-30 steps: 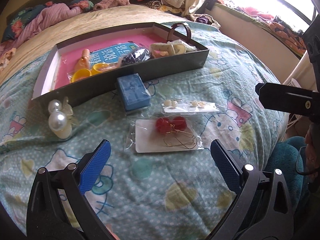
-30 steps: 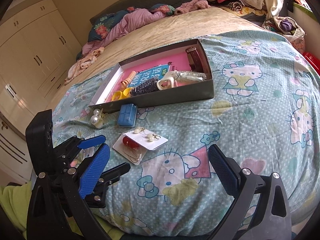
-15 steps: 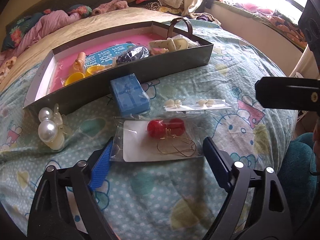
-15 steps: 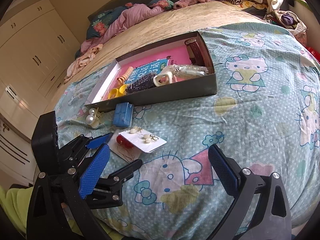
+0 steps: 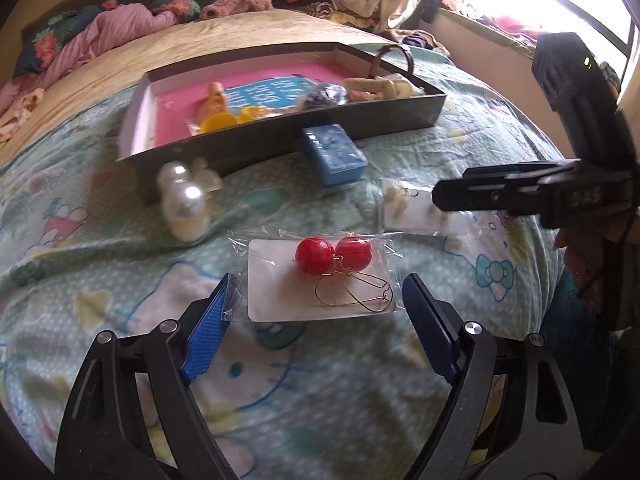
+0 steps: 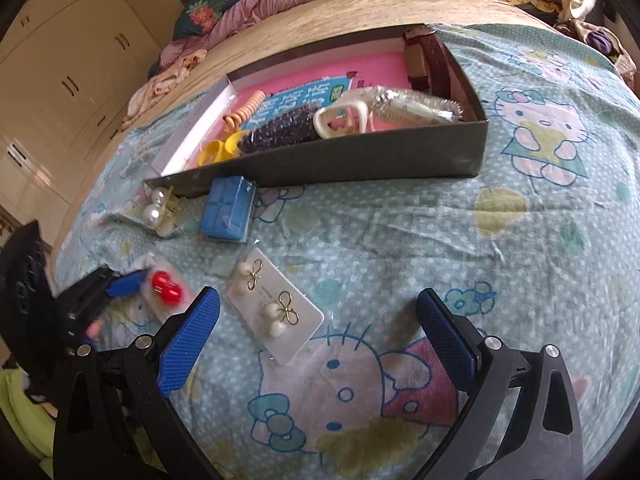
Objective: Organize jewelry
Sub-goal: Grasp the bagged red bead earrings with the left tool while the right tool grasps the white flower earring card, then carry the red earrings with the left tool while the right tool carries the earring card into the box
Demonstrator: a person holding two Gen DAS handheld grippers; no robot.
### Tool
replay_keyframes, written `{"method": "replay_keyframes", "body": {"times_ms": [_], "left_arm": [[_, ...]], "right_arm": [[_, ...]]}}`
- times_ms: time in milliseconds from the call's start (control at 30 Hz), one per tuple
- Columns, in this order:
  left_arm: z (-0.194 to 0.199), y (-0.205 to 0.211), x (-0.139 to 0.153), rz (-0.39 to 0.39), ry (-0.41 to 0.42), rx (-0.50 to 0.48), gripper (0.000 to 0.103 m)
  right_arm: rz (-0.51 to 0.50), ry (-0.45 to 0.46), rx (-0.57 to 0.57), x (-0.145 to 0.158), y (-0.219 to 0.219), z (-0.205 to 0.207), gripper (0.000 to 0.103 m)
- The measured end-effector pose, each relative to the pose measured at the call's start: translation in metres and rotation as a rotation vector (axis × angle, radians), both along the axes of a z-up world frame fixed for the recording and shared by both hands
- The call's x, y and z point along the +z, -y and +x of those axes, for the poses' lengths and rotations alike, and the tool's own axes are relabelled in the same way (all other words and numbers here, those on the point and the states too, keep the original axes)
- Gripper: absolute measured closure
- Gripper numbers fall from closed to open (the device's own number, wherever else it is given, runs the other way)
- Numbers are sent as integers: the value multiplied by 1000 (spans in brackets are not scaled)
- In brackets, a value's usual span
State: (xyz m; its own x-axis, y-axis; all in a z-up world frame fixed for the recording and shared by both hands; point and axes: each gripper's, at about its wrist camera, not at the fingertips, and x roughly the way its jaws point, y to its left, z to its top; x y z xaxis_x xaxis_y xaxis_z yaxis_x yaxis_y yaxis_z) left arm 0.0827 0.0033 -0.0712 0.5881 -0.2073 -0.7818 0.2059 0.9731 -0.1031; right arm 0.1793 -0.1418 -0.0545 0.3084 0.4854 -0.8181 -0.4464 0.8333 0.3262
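Before your box [image 5: 280, 144] lie the gift box [image 5: 335, 156] and pearl clip [image 5: 185, 200]; nearer you, two earring cards [image 6: 276, 312] side by side.

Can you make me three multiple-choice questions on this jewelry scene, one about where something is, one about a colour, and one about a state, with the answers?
1. Where does the small blue box lie?
A. inside the tray
B. on the bedspread, just in front of the tray's near wall
C. between the right gripper's jaws

2. What colour are the two round beads on the carded earrings in front of the left gripper?
A. red
B. green
C. black

3. How does the tray stand?
A. shut with a lid
B. flipped upside down
C. open on top, with items inside

Answers:
1 B, the box rests on the bedspread against the tray's outer wall.
2 A, both beads are glossy red.
3 C, no lid covers it, and its pink floor holds several pieces.
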Motion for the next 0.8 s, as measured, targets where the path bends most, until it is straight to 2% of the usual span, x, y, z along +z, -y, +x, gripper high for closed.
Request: {"method": "replay_keyframes", "body": {"times_ms": [200,300,367,433,600,800], "left_arm": [[-7,-26,11,-24,9,55,27],[-7,-36,17,-39,22,80,27],[-7,-41,22,-51,31,93,27],[-7,-43,26,-58,38,100,27],[-5,-49,38,-71,69,108,27],[1,-56,54,-74,111,128,27]], "right_arm": [[-173,85,111,-4,-31,-11,4],[-257,142,205,-9,-49,-18,5],[-278,177,256,-11,-57,-23,18],[-253,198,292,-8,-59,-26,47],[-167,179,306,0,-51,-31,55],[-22,207,274,32,-35,-48,55]]}}
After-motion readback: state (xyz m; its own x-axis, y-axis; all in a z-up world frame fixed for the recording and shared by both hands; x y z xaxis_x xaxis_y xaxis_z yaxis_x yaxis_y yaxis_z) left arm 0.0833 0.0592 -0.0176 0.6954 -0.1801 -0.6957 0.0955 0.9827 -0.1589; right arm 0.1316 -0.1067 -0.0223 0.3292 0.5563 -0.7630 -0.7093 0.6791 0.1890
